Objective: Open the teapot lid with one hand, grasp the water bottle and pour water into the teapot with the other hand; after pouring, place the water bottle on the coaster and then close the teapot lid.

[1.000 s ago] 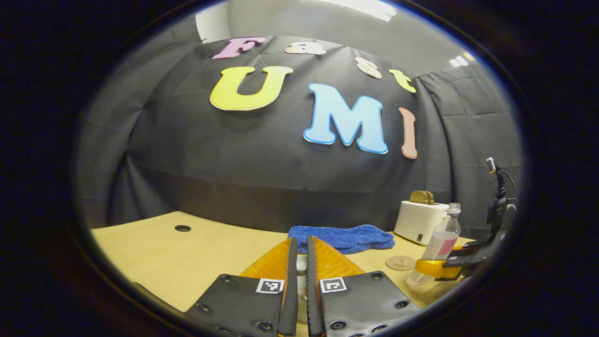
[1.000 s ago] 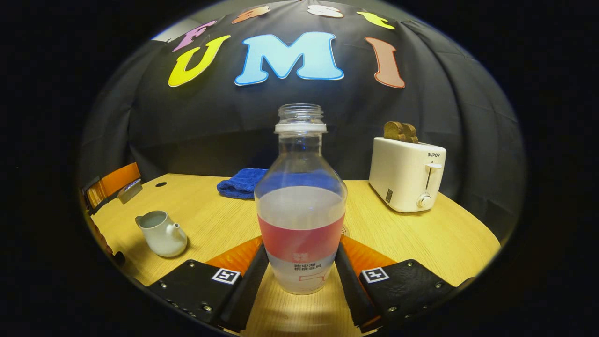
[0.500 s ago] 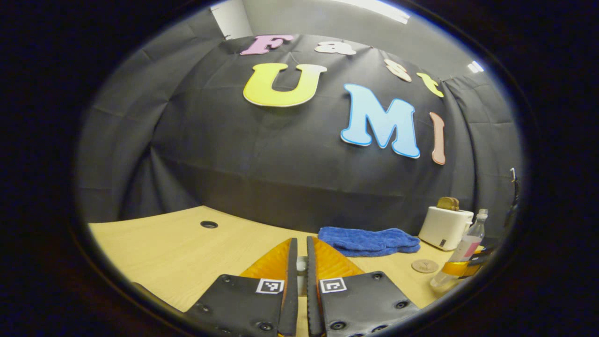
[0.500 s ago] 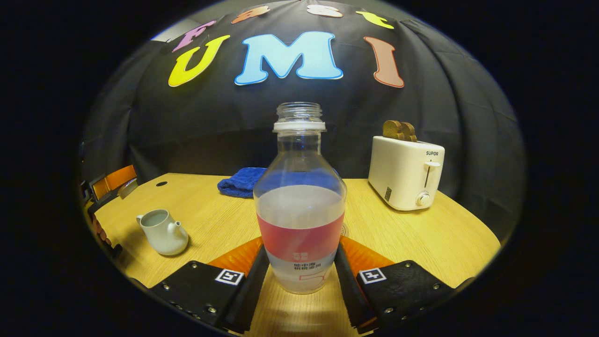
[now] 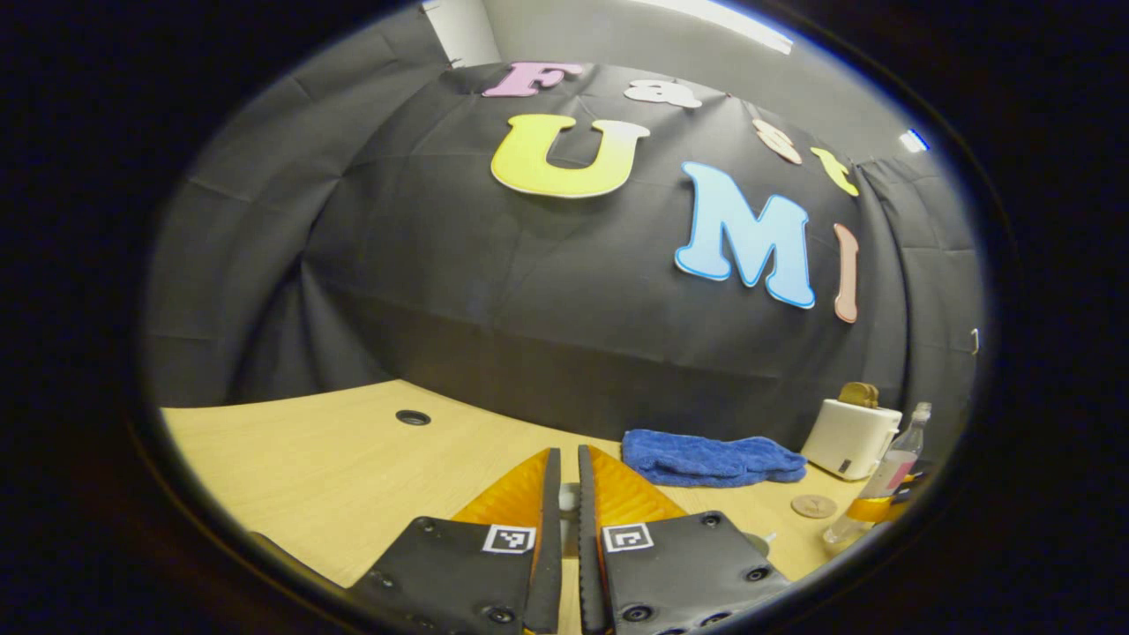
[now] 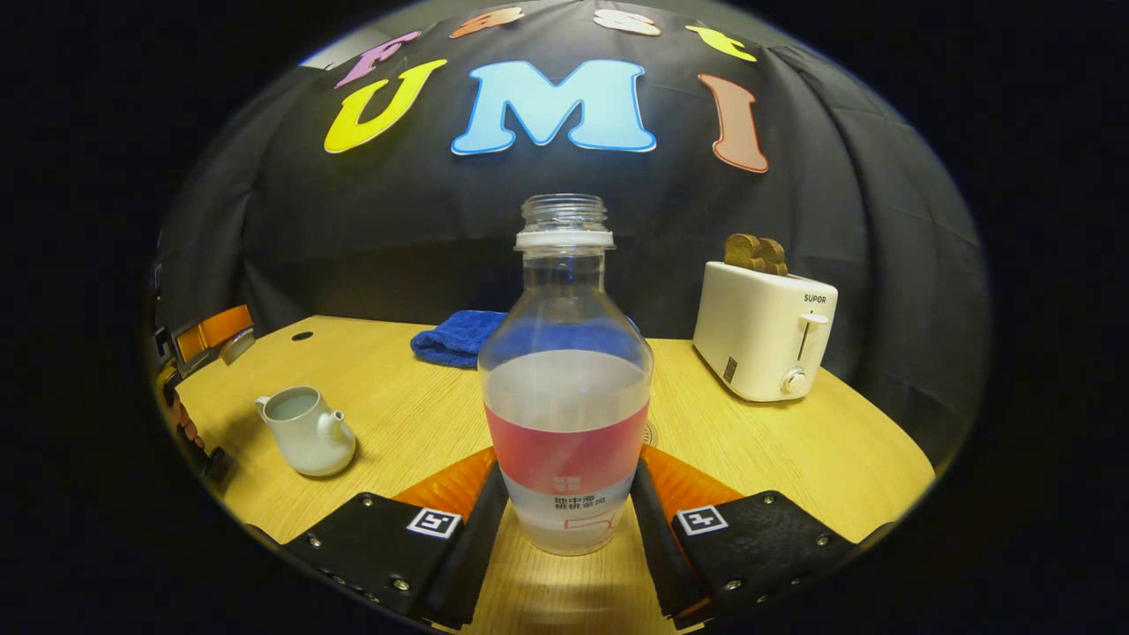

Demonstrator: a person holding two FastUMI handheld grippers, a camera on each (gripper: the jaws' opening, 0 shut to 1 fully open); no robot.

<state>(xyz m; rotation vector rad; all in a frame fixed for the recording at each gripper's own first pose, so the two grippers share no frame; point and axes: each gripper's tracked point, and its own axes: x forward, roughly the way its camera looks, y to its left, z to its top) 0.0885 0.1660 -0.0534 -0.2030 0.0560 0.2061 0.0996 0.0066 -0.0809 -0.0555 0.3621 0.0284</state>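
Clear plastic fills the middle of the right gripper view: the water bottle (image 6: 565, 379), uncapped and upright with a red label band, sits between the fingers of the right gripper (image 6: 565, 520), which press on its lower sides. It is about half full. It stands just over the wooden table (image 6: 794, 459), whether touching it I cannot tell. A sliver of the round coaster (image 6: 651, 434) peeks out just behind the bottle on its right. Off to the left, well apart, the white teapot (image 6: 307, 432) stands with its lid off and its mouth open. Farther back lie a blue towel (image 6: 459, 337) and a white toaster (image 6: 766, 331) with bread in its slots.

In the left gripper view, the left gripper (image 5: 563, 494) has its fingers drawn nearly together, with something pale pinched in the narrow gap; what it is I cannot tell. Beyond them the table stretches to the towel (image 5: 713, 459), the coaster (image 5: 813, 506), the toaster (image 5: 851, 428) and the bottle (image 5: 886, 481) at the far right edge.
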